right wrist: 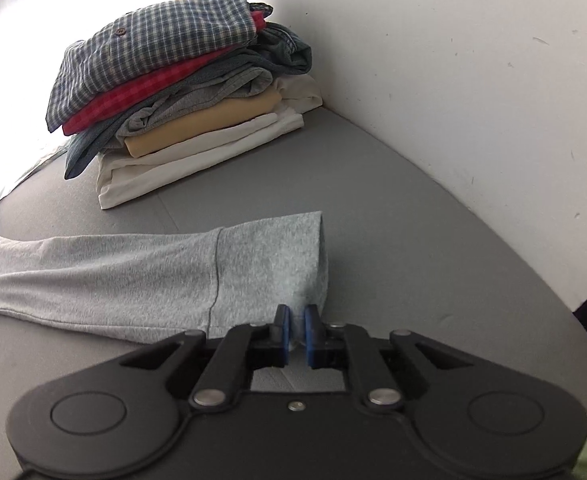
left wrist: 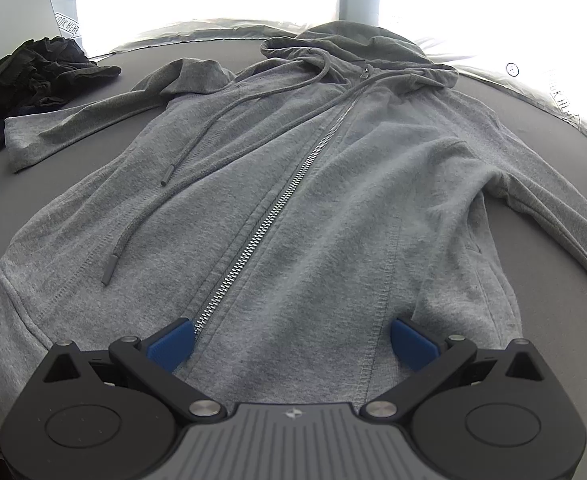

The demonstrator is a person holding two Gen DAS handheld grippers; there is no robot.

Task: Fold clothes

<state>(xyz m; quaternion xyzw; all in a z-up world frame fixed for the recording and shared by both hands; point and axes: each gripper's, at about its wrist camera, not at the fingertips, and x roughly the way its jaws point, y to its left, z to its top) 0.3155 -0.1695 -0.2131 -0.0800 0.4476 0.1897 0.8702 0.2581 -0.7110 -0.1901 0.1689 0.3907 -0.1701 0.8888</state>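
As hoodie (left wrist: 293,184) is soft, limp: cuff (right wrist: 277,256) pinched by right gripper (right wrist: 297,328) jaws; left gripper (left wrist: 293,340) jaws held wide over hem.

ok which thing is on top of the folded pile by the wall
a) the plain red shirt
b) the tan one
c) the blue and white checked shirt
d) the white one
c: in the right wrist view the blue and white checked shirt lies on top of the folded pile, with the red one just under it, then grey, tan and white layers below.
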